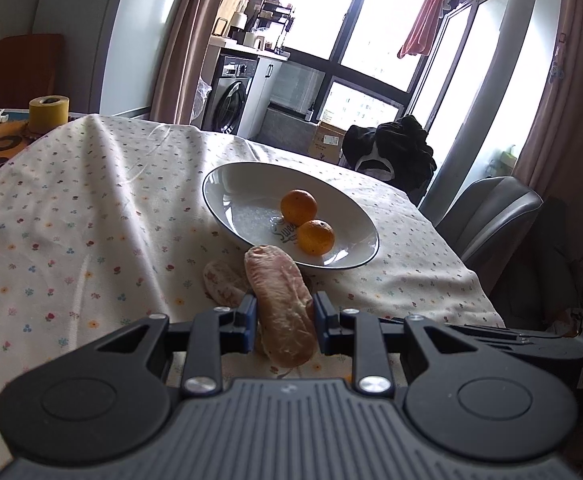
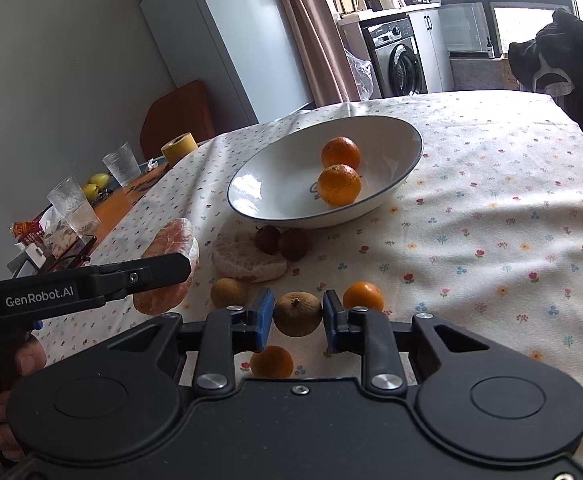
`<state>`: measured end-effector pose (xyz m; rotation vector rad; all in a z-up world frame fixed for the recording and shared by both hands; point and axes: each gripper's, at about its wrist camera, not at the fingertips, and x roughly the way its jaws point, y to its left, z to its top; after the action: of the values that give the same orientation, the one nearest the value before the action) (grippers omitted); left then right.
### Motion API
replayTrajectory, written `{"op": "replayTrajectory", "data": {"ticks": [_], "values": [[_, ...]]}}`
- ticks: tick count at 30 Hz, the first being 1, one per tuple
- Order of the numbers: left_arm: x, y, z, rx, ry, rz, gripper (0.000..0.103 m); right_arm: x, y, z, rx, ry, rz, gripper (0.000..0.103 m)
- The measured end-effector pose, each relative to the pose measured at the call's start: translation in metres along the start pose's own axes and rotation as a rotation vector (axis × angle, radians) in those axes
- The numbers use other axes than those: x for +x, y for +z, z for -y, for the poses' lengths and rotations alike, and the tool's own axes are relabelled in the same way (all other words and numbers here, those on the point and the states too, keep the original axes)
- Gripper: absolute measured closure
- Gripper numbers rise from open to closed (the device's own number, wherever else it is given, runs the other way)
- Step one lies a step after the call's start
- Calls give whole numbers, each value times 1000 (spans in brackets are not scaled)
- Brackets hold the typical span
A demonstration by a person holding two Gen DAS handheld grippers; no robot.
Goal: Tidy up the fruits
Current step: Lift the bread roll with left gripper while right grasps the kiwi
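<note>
On the side of the black left gripper (image 2: 163,276) you hold, you can read "GenRobot.AI" in white letters. Inside the white bowl with the dark rim (image 1: 227,184) there is curly writing, half hidden by an orange, starting with "Swee".

1. Right claw (image 2: 297,316): clamped on a brown round fruit (image 2: 297,314).
2. Left claw (image 2: 179,266): gripping a pink pomelo segment (image 2: 171,240).
3. Bowl (image 2: 275,176): two oranges (image 2: 339,168) inside.
4. Table (image 2: 491,240): two loose oranges (image 2: 363,296), another segment (image 2: 247,258), two dark fruits (image 2: 281,240).
</note>
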<state>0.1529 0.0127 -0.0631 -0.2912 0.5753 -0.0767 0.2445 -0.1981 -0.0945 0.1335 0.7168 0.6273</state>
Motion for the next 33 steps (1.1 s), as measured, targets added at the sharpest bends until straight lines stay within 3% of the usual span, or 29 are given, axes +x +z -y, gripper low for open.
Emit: {"op": "replayTrajectory", "data": {"ticks": [25, 29, 30, 31, 33], "values": [[21, 51, -8, 20, 26, 64, 77, 31, 68, -5, -56, -7, 76, 78], [29, 59, -10, 22, 25, 60, 78, 37, 72, -6, -61, -12, 87, 72], [31, 61, -10, 22, 25, 58, 81, 37, 73, -6, -59, -13, 85, 71], [34, 63, -10, 25, 26, 57, 90, 37, 73, -5, -53, -14, 84, 71], [39, 66, -9, 30, 6, 56, 93, 35, 72, -3, -40, -23, 83, 71]]}}
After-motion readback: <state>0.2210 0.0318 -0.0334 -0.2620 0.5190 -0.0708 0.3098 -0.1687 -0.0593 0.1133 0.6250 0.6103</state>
